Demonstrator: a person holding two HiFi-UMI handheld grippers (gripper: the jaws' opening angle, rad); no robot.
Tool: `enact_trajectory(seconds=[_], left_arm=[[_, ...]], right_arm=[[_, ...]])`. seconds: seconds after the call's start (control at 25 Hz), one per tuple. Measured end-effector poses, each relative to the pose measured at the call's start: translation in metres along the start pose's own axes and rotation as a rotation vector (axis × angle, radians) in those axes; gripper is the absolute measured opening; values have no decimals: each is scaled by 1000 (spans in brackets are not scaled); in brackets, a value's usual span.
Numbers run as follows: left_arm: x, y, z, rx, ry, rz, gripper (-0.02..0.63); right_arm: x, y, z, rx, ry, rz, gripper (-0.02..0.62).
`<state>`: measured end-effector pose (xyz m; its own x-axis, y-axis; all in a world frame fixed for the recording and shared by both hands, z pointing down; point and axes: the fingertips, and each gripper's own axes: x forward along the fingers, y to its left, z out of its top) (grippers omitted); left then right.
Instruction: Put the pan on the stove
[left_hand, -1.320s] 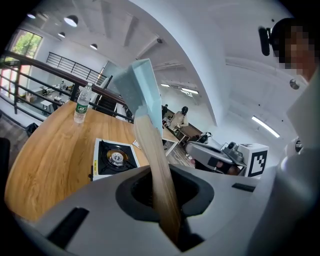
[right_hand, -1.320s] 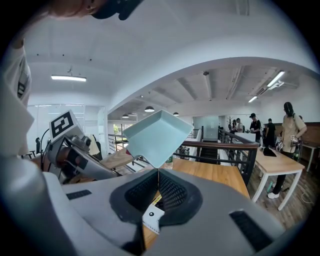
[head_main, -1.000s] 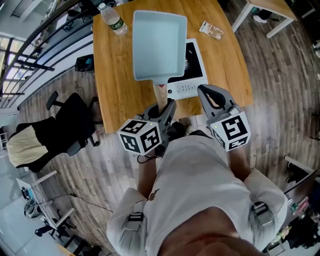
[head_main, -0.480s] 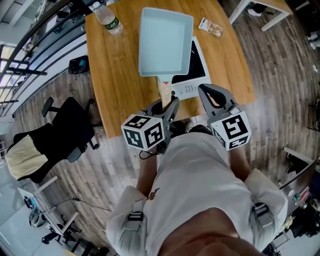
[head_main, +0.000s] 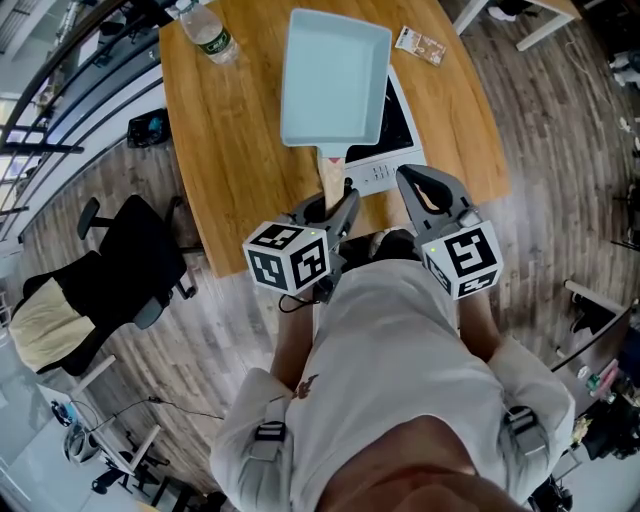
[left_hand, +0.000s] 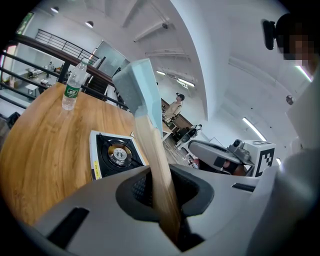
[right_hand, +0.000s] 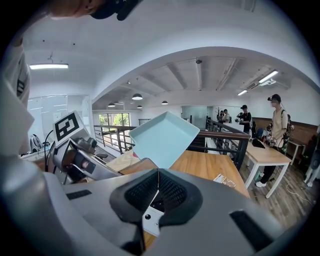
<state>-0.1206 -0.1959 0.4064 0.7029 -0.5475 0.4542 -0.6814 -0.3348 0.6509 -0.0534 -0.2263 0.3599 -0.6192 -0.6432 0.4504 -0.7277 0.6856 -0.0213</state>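
The left gripper has its fingers clamped on the wooden handle of the pale blue pan. The pan juts out ahead of the fingers, held in the air over the stove on the wooden counter. The right gripper sits beside it, fingers pressed together on nothing, apart from the pan.

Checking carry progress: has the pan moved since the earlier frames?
Yes. In the head view the pan has shifted right, away from the water bottle and toward the packet.
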Motion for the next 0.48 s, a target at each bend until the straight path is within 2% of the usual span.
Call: enact_trajectory(seconds=[0.48], left_arm=[[23, 10, -11, -47, 50, -8, 57]], right_arm=[[10, -18, -23, 45, 44, -1, 21]])
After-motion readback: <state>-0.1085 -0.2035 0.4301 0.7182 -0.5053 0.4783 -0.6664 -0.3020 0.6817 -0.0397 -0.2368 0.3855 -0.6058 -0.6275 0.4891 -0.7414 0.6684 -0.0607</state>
